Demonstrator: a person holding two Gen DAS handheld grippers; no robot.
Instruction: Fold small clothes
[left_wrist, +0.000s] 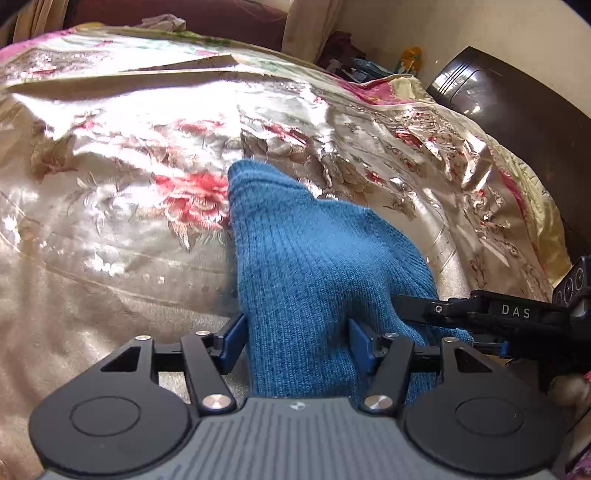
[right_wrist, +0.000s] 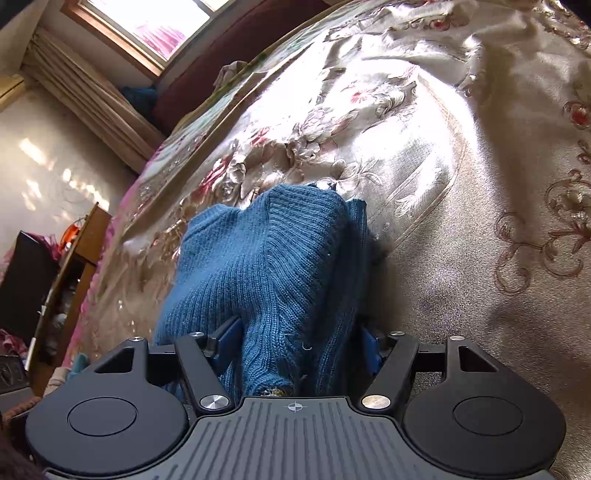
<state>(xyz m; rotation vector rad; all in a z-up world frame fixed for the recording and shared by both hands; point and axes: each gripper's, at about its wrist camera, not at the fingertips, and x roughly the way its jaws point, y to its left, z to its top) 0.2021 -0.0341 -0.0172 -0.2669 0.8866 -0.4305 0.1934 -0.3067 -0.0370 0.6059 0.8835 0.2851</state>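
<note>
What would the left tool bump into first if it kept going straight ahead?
Probably the blue knitted garment, already lying between the left tool's pads and stretching ahead of it. Beyond that lies the shiny flowered bedspread.

Blue ribbed knit garment (left_wrist: 314, 258), bunched, lies on floral satin bedspread (left_wrist: 110, 221).

A: What blocks the centre?
B: The blue knit garment (left_wrist: 314, 258) lies bunched on the floral bedspread (left_wrist: 110, 184); the right gripper (left_wrist: 461, 317) crosses its right edge.
A: And free room?
B: Open bedspread to the left; a dark headboard (left_wrist: 498, 96) bounds the far right.
</note>
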